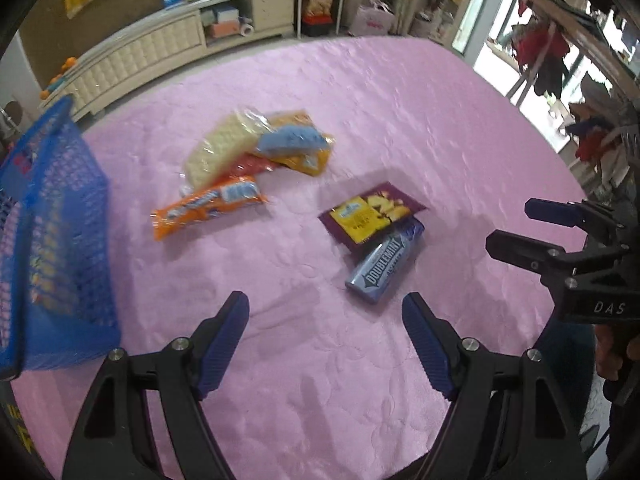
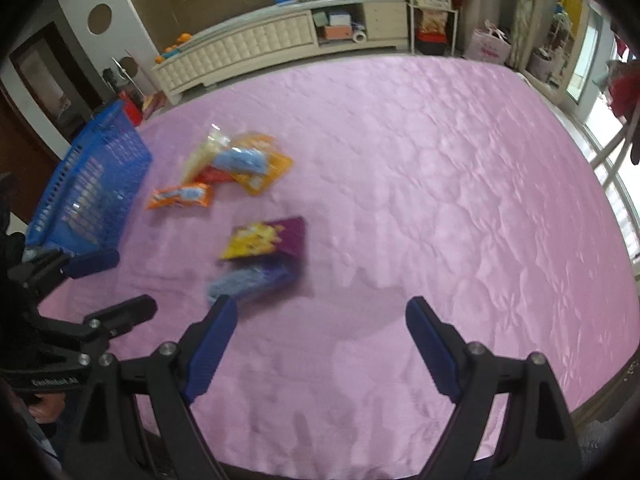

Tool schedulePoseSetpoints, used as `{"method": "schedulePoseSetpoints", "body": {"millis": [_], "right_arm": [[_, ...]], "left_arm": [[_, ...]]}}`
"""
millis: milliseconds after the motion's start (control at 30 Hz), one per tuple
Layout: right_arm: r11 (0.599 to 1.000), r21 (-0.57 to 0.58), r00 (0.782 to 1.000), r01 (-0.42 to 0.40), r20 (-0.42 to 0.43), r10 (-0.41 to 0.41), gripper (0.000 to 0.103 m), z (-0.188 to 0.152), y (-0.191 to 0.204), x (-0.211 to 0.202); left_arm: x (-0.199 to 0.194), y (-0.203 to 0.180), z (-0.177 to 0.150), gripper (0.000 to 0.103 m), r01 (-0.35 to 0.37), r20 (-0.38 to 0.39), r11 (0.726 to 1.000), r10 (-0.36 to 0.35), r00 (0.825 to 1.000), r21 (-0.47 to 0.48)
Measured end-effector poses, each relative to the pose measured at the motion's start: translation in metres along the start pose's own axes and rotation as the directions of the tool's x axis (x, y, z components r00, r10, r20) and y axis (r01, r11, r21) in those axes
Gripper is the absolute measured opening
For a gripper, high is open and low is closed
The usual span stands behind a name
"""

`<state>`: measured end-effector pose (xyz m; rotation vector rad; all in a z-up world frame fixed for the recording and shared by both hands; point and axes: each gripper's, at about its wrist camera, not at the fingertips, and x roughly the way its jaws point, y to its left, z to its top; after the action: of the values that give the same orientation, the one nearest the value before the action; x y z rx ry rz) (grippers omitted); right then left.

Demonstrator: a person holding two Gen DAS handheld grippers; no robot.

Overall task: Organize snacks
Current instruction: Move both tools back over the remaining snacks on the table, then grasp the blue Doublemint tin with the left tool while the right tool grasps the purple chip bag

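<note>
Left gripper [image 1: 324,312] spread wide, nothing between the blue pads, hovering over pink quilted bedspread [image 1: 400,120]. Just ahead and slightly right of it, blue Doublemint gum pack [image 1: 384,266], its far end tucked under a purple-and-yellow snack packet [image 1: 370,216]. Farther ahead to the left, orange wrapped snack bar [image 1: 208,206], then a heap: clear pack of pale wafers [image 1: 218,152], light blue packet [image 1: 290,140] on a yellow-orange packet [image 1: 312,160], red wrapper [image 1: 250,166] beneath. Hard left, blue mesh basket [image 1: 60,248]. Far right, right gripper [image 1: 516,228] seen side-on.

Right gripper [image 2: 322,312] likewise spread and holding nothing. Just off its left finger, the gum pack [image 2: 252,280], blurred here; beyond, the purple packet [image 2: 268,240], orange bar [image 2: 180,196] and the heap. Basket [image 2: 92,196] far left, touching the left gripper's [image 2: 120,284] upper pad.

Beyond the bed, cream quilted cabinet [image 2: 256,46] along the wall. Only in the left view: clothes on a rack [image 1: 552,56] by bright windows, legible gum lettering. Only in the right view: dark doorway [image 2: 48,76], far right bed edge.
</note>
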<state>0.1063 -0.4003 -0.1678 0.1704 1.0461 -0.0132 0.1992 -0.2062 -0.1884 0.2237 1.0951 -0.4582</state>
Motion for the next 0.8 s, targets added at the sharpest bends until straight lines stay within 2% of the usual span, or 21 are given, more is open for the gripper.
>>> {"method": "schedulePoseSetpoints", "body": {"millis": [267,367,533,667,733,800], "right_arm": [[0.997,0.056,0.998,-0.05,-0.04,0.053,0.089,-0.013,-0.027,0.023],[0.997,0.048,0.997,-0.057,-0.041,0.059,0.089,-0.016,-0.031,0.027],[0.997,0.052,0.997,-0.056,-0.041,0.058,0.089,-0.018,-0.039,0.028],[0.997,0.062,0.998,-0.052,-0.043,0.055,0.089,-0.02,-0.045,0.028],[0.997,0.057,0.997,-0.048,-0.05,0.051,0.089,-0.02,-0.046,0.028],[0.998,0.052,0.998,-0.041,-0.05,0.044,0.089,-0.019,-0.048,0.026]], "left_arm": [[0.041,-0.026,0.009,0.077,0.039,-0.091,0.989,-0.026,0.996,0.143],[0.048,-0.036,0.013,0.077,0.066,-0.102,0.983,-0.048,0.994,0.173],[0.059,-0.054,0.021,0.077,0.046,-0.091,0.966,-0.024,0.996,0.255],[0.065,-0.06,0.025,0.077,0.05,-0.092,0.962,-0.026,0.995,0.268],[0.071,-0.059,0.027,0.07,0.056,-0.095,0.963,-0.032,0.995,0.265],[0.077,-0.059,0.026,0.057,0.067,-0.112,0.965,-0.039,0.993,0.255]]}}
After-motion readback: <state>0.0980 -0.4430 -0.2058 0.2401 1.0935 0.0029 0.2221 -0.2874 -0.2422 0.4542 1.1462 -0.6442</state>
